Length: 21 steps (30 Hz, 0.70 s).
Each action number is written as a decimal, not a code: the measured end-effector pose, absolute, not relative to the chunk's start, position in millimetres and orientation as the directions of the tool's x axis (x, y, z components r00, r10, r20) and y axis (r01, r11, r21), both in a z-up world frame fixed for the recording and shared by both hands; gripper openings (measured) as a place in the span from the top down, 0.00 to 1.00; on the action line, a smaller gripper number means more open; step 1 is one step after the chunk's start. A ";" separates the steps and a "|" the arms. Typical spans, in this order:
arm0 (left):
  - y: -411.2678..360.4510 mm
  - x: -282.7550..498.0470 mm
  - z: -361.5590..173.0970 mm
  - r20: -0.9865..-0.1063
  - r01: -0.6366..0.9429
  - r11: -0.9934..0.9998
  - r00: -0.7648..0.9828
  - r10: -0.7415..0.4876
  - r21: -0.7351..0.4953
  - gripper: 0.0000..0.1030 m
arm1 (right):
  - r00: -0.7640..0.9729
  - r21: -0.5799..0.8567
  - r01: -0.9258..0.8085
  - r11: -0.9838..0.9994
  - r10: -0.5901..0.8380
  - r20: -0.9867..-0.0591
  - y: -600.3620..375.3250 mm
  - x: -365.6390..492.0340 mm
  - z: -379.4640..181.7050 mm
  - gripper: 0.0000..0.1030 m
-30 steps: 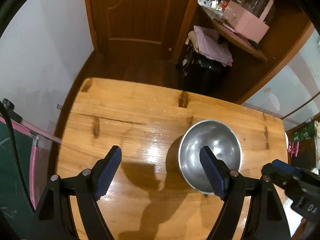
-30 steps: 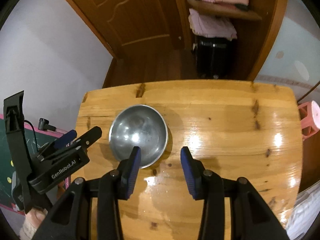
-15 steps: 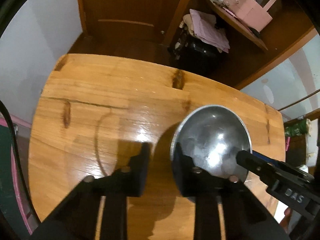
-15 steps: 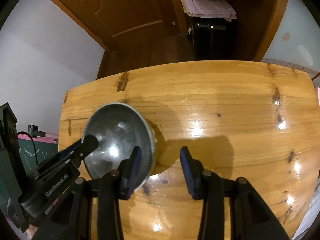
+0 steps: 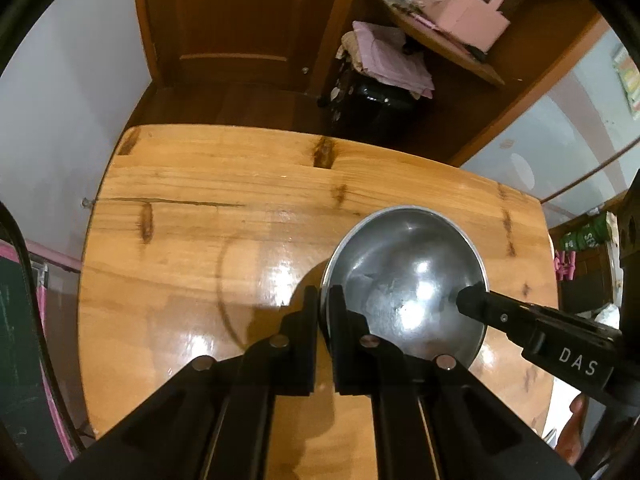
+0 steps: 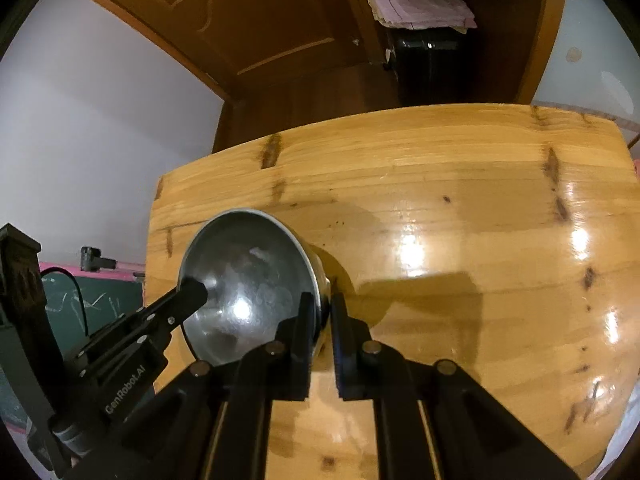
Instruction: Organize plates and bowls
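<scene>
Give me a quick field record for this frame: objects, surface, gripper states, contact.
object: metal bowl, upright
surface: wooden table
left gripper: shut on the bowl's rim, one finger inside, one outside
right gripper: shut on the opposite rim, same way
other dishes: none visible
background: door, shelf with folded cloth
</scene>
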<state>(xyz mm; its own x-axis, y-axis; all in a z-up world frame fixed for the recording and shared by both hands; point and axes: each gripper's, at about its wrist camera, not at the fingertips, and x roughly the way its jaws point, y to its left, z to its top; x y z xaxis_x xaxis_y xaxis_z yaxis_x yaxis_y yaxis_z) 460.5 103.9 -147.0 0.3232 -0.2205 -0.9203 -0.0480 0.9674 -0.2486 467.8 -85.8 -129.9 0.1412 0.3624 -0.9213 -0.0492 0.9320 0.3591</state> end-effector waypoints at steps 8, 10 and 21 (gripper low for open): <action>103.8 399.9 -79.2 -0.894 -0.005 0.963 0.375 -0.247 -0.268 0.96 | 0.184 0.410 -0.073 0.909 0.416 -0.890 -97.4 413.2 -71.9 0.92; 102.9 381.0 -60.8 -0.889 -0.002 0.963 0.386 -0.247 -0.269 0.97 | 0.197 0.421 -0.085 0.903 0.430 -0.881 -100.0 393.4 -55.5 0.92; 96.7 285.1 16.7 -0.864 0.032 0.971 0.450 -0.225 -0.237 0.96 | 0.257 0.436 -0.160 0.885 0.464 -0.848 -108.9 311.4 12.4 0.91</action>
<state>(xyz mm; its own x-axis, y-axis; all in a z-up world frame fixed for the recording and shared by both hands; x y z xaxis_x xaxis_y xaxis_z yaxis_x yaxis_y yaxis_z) 285.1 96.7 16.7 0.4496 -0.2255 -0.8643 0.0317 0.9710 -0.2368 311.4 -108.9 12.4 0.2573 0.4643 -0.8475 -0.1602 0.8854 0.4364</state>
